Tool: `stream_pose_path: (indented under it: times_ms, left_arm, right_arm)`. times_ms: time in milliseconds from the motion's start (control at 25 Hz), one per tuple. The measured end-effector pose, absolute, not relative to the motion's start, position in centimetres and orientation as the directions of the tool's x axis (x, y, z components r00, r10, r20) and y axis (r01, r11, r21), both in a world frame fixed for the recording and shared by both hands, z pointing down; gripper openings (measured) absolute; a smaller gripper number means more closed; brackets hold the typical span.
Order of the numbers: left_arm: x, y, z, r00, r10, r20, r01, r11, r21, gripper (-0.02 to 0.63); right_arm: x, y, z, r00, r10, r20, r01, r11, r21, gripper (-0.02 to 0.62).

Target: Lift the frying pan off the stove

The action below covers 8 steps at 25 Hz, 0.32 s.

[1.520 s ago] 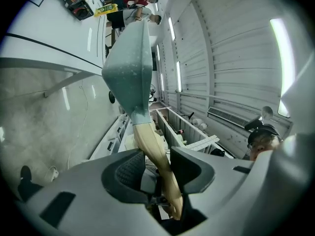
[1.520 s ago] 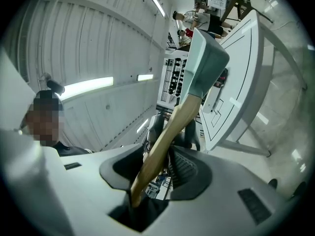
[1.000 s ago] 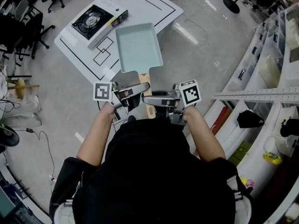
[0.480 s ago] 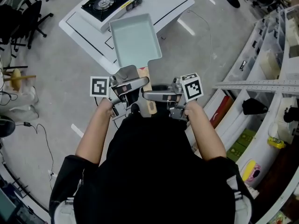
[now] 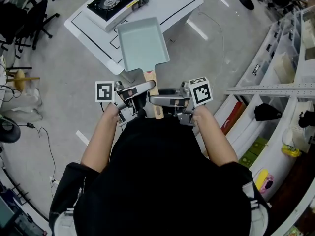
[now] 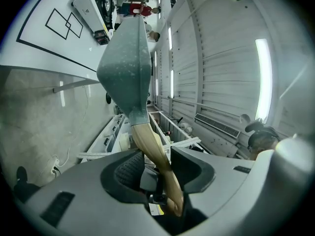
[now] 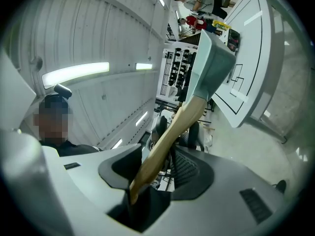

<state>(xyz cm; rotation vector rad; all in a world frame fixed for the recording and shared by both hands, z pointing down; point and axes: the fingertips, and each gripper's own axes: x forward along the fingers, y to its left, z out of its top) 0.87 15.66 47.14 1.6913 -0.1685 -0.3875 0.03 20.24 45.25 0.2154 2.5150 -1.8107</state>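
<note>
The frying pan (image 5: 142,43) is a pale green rectangular pan with a wooden handle (image 5: 153,90). It hangs in the air over the floor, just off the white table's (image 5: 172,6) near corner. The black stove (image 5: 110,1) stands bare on that table, well apart from the pan. My left gripper (image 5: 140,95) and right gripper (image 5: 161,101) meet from either side, both shut on the handle close to my body. In the left gripper view the handle (image 6: 155,156) runs up between the jaws to the pan (image 6: 125,68). The right gripper view shows the same handle (image 7: 167,136) and pan (image 7: 211,63).
White shelving (image 5: 275,82) with bins curves along the right side. Black office chairs (image 5: 24,18) stand at the upper left. Cables (image 5: 34,132) lie on the grey floor to the left. The table edge (image 7: 256,58) lies just beyond the pan.
Both grippers have kept their hold on the handle. The pan has drawn slightly nearer my body, and the table and stove have slid toward the top of the head view.
</note>
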Motion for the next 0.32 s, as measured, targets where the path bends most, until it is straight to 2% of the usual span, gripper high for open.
stream_pose_path:
  times_ms: [320]
  left_arm:
    - [2.8, 14.8, 45.8, 0.929, -0.348, -0.123, 0.06, -0.187, 0.981, 0.169]
  right_arm:
    - [2.4, 19.2, 43.6, -0.98, 0.159, -0.118, 0.174, 0.406, -0.897, 0.192]
